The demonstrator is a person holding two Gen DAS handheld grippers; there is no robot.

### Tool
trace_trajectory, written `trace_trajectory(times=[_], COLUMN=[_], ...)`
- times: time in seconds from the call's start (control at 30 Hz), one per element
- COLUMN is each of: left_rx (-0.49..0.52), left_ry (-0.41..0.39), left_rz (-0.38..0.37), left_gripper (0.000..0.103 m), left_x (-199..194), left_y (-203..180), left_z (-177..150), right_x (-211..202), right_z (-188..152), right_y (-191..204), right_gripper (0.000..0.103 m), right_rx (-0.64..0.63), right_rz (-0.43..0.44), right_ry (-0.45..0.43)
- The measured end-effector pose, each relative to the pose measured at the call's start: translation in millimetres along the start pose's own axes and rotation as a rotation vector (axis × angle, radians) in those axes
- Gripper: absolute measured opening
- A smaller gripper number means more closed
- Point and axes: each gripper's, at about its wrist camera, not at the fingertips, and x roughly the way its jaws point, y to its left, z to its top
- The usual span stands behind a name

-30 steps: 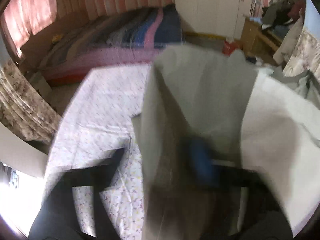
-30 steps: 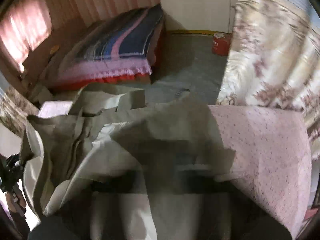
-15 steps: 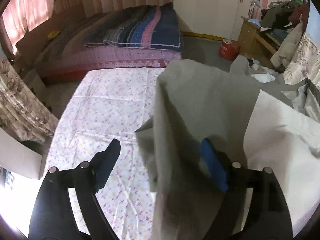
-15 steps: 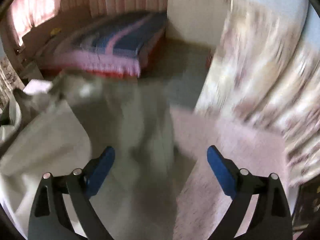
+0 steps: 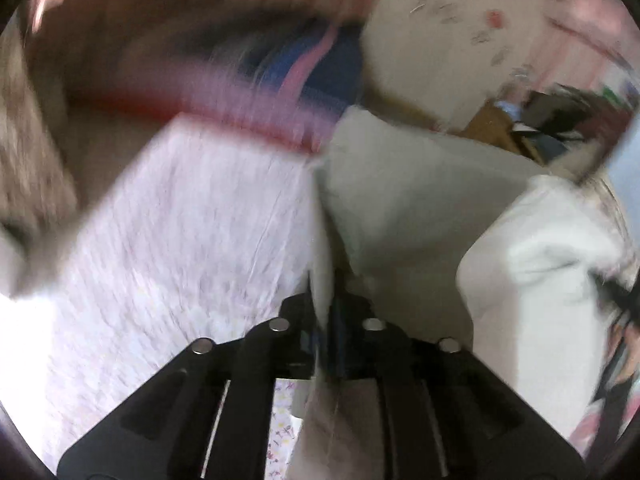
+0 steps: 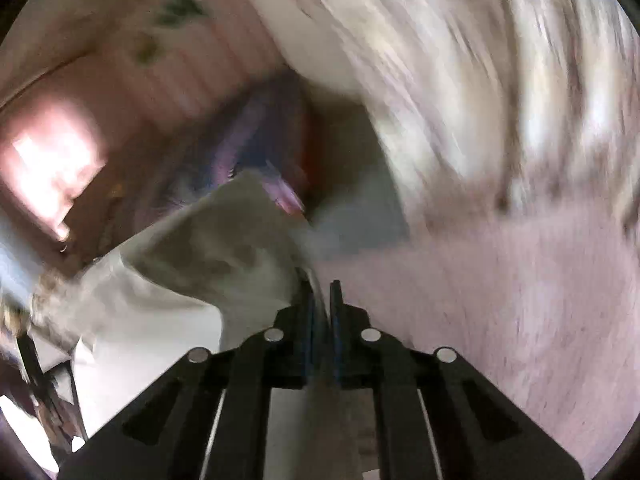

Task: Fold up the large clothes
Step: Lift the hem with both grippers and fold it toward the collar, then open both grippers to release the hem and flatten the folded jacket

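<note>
Left claw point(image 5: 325, 312) and right claw point(image 6: 322, 304) both clamped tight, fingers nearly touching

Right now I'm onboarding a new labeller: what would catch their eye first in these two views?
The grey cloth, pinched in the shut left tool and billowing up the middle of the left view. The right tool clamps the same cloth at its lower centre. The pink floral sheet sprawls below, left; everything is motion-blurred.
</note>
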Motion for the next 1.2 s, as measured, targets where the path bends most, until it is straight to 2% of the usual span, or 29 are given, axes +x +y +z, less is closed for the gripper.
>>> trace_trajectory(times=[0.03,0.07,0.1,0.13,0.17,0.2,0.3,0.43,0.5,0.6,0.67,0.7,0.73,0.77,0.8,0.83,0.87,0.9,1.0,1.07,1.17,1.2], left_rx=[0.002,0.063,0.098,0.153,0.186,0.217,0.275,0.288,0.271,0.239,0.185,0.154,0.112,0.093,0.081,0.079,0.085,0.090,0.125,0.146,0.173,0.175], left_ry=[0.020,0.020,0.003,-0.031,-0.046,-0.062,-0.089,-0.082,-0.071,-0.024,0.022,0.045,0.073,0.085,0.092,0.087,0.091,0.091,0.060,0.032,0.012,0.023], left_rz=[0.042,0.117,0.158,0.205,0.208,0.211,0.196,0.104,0.080,0.040,-0.009,-0.041,-0.083,-0.101,-0.105,-0.098,-0.105,-0.120,-0.138,-0.161,-0.241,-0.270], left_gripper=[0.024,0.041,0.059,0.068,0.083,0.089,0.093,0.096,0.098,0.098,0.098,0.092,0.086,0.075,0.070,0.065,0.047,0.036,0.027,0.024,0.024,0.027], left_x=[5,4,-1,-12,-20,-30,-58,-82,-86,-70,-52,-43,-33,-28,-23,-21,-20,-24,-52,-81,-125,-131], left_y=[3,-3,-7,-14,-19,-23,-32,-37,-34,-29,-25,-22,-19,-19,-19,-22,-23,-26,-33,-37,-37,-33], left_z=[-2,-8,-13,-21,-26,-32,-59,-110,-131,-151,-156,-157,-157,-159,-160,-159,-161,-159,-159,-165,-188,-200], right_x=[9,8,1,-11,-23,-35,-67,-96,-95,-79,-71,-66,-59,-53,-47,-45,-47,-58,-112,-152,-196,-206], right_z=[-3,-8,-14,-21,-24,-30,-66,-126,-145,-163,-170,-172,-175,-176,-180,-183,-185,-189,-190,-196,-222,-232], right_y=[2,6,11,13,12,11,5,-3,-13,-21,-20,-19,-15,-12,-9,-2,4,11,17,18,11,3], right_gripper=[0.034,0.038,0.050,0.060,0.066,0.073,0.075,0.084,0.091,0.091,0.086,0.067,0.041,0.028,0.015,0.012,0.011,0.008,0.006,0.006,0.006,0.006], right_rx=[-0.048,-0.107,-0.163,-0.202,-0.218,-0.226,-0.252,-0.272,-0.257,-0.206,-0.170,-0.162,-0.152,-0.143,-0.137,-0.145,-0.162,-0.176,-0.185,-0.210,-0.253,-0.252], right_rz=[-0.086,-0.130,-0.148,-0.150,-0.144,-0.141,-0.065,-0.002,0.018,0.060,0.110,0.151,0.154,0.153,0.160,0.156,0.139,0.140,0.219,0.235,0.219,0.217], right_ry=[0.047,0.042,0.022,-0.008,-0.038,-0.059,-0.067,-0.057,-0.045,-0.013,-0.008,0.000,0.014,0.030,0.044,0.046,0.032,0.012,-0.092,-0.128,-0.149,-0.143])
